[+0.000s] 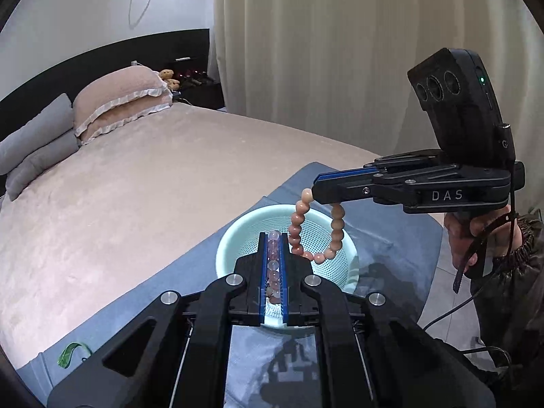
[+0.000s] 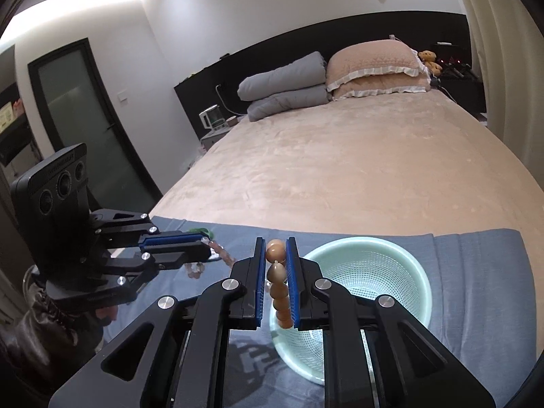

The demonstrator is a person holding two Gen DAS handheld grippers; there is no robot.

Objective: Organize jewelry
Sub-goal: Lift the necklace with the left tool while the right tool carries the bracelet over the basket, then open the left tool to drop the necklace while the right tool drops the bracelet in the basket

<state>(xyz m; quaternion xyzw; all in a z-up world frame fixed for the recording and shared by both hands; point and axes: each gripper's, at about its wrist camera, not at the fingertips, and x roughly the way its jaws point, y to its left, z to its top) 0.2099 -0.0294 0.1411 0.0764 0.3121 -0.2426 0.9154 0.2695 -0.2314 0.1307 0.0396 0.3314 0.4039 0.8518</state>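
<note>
So the big thing here is the bed [image 2: 340, 176], beige cover, pillows [image 2: 374, 68] stacked at the far end by the headboard, curtain [image 1: 340, 51] off to the right in the left wrist view. Across the near end lies a blue cloth [image 2: 476, 272], and on it sits a mint mesh basket [image 2: 418, 265], which I'd guess is where the jewelry goes. Both grippers are up over that near end. The right gripper [image 2: 275, 272] has its jaws pinched narrow on a peach bracelet [image 1: 306, 234], and from the left wrist view you can see the loop dangling freely under the tips, right above the basket's mouth and not touching it as far as I can tell. The left gripper [image 1: 273, 268] is clamped about as tight as it goes on a pink bracelet [image 1: 273, 258], paler, glassy beads, with the string trailing out of the tips; it sits a bit left of the basket in the right wrist view. There's also something small and green [image 1: 69, 353] on the cloth's left edge, can't tell what. My read: both pieces are picked up and we're at the carry-to-basket step. Next up looks like getting each loop centred over the opening, dropping low enough that the beads don't bounce off the rim, then letting go, probably right one first since it's already lined up.
</note>
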